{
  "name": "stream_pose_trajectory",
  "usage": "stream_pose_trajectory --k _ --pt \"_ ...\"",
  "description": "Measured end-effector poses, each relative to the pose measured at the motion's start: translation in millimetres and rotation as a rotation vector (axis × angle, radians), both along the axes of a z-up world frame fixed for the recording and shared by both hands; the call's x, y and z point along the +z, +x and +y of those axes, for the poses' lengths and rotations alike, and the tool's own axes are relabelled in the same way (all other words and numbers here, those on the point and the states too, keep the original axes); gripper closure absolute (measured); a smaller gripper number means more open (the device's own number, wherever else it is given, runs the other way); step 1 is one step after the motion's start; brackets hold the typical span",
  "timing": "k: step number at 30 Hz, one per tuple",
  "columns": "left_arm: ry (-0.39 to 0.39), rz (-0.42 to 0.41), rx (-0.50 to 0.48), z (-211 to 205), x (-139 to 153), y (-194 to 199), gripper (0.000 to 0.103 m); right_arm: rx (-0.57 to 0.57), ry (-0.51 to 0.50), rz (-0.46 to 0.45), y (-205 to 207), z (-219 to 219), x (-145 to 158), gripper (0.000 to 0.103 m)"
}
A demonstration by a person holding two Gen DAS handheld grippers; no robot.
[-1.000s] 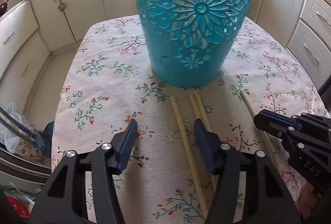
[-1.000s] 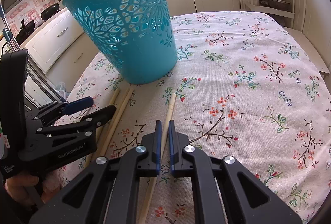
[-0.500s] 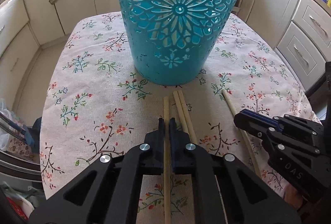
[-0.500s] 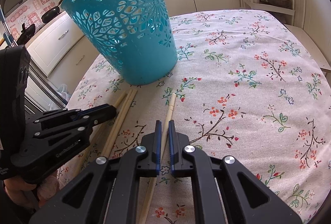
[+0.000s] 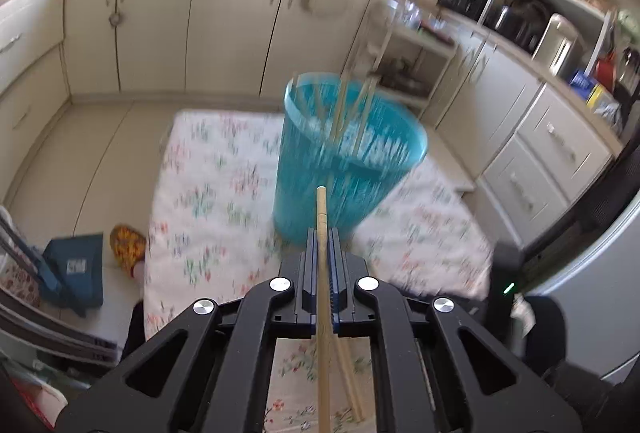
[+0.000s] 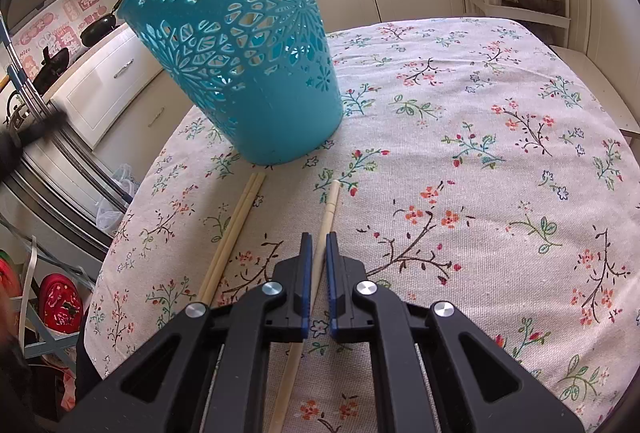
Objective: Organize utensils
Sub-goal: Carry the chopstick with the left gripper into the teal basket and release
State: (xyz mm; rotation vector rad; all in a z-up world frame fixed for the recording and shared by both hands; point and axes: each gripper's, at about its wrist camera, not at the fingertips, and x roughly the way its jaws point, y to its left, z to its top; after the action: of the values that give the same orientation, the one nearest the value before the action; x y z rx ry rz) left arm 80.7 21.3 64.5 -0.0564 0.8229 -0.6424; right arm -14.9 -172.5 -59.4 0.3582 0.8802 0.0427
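- Cream kitchen cabinets [image 5: 152,21] stand around a table [image 6: 500,161] with a flowered cloth; the counter behind carries many kitchen things, blurred in the left wrist view.
- On the table stands a turquoise basket [image 6: 248,65] with cut-out flower patterns in its wall. It is upright and open at the top.
- From the left wrist view, which looks down from higher up, some chopsticks in the basket [image 5: 352,113] lean against its rim. This picture is blurred, so I cannot count them surely.
- The left claw [image 5: 321,245] is closed on one wooden chopstick [image 5: 321,217]. The stick runs straight between the two pads and its end sticks out forward past the fingertips, toward the basket. The stick is in the air, above the table.
- Below the left claw, a pair of chopsticks [image 6: 236,229] lies on the cloth, side by side and touching each other, with the far ends just before the foot of the basket.
- The right claw [image 6: 316,245] is low over the table and nearly closed around another single chopstick [image 6: 330,205]. The stick lies on the cloth and passes between the two blue pads; a narrow gap shows on each side, so I cannot tell if the pads really press it.
- This single chopstick lies a little to the right of the pair, apart from it, and its far end points toward the basket.
- On the floor beside the table are a blue bag [image 5: 76,269] and a slipper [image 5: 126,247].
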Motion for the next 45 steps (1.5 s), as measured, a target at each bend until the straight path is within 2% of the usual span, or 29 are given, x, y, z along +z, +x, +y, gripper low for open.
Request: stream_pose_trajectory --k 5,8,13,17,20,29,36,41,43,44,45 --pt "-0.091 -0.135 -0.002 -13 60 16 0.098 0.0 0.004 0.0 0 -1 -1 0.096" --pt "-0.139 -0.255 0.017 -34 89 30 0.098 0.001 0.007 -0.001 0 -1 -1 0.095" --pt "-0.199 -0.358 0.095 -60 107 61 0.098 0.005 0.012 -0.002 2 -1 -2 0.094" --pt "-0.2 -0.397 0.163 -75 96 84 0.098 0.011 0.019 -0.004 1 -2 -2 0.094" --pt "-0.196 -0.387 0.202 -86 81 99 0.098 0.015 0.022 -0.005 1 -2 -2 0.093" --pt "-0.179 -0.381 0.257 -91 50 105 0.098 0.029 0.022 -0.011 0 0 -2 0.088" --pt "-0.165 -0.379 0.265 -87 43 102 0.098 0.029 0.022 -0.011 0 0 -2 0.088" --pt "-0.098 -0.362 0.216 -91 34 95 0.097 0.029 0.023 -0.011 0 0 -2 0.088" --pt "-0.073 -0.344 0.197 -90 29 90 0.093 0.028 0.023 -0.011 0 0 -2 0.088" --pt "-0.066 -0.338 0.196 -87 28 86 0.086 0.028 0.024 -0.011 0 0 -2 0.088" --pt "-0.06 -0.335 0.203 -82 27 81 0.074 0.028 0.024 -0.011 0 0 -2 0.088"
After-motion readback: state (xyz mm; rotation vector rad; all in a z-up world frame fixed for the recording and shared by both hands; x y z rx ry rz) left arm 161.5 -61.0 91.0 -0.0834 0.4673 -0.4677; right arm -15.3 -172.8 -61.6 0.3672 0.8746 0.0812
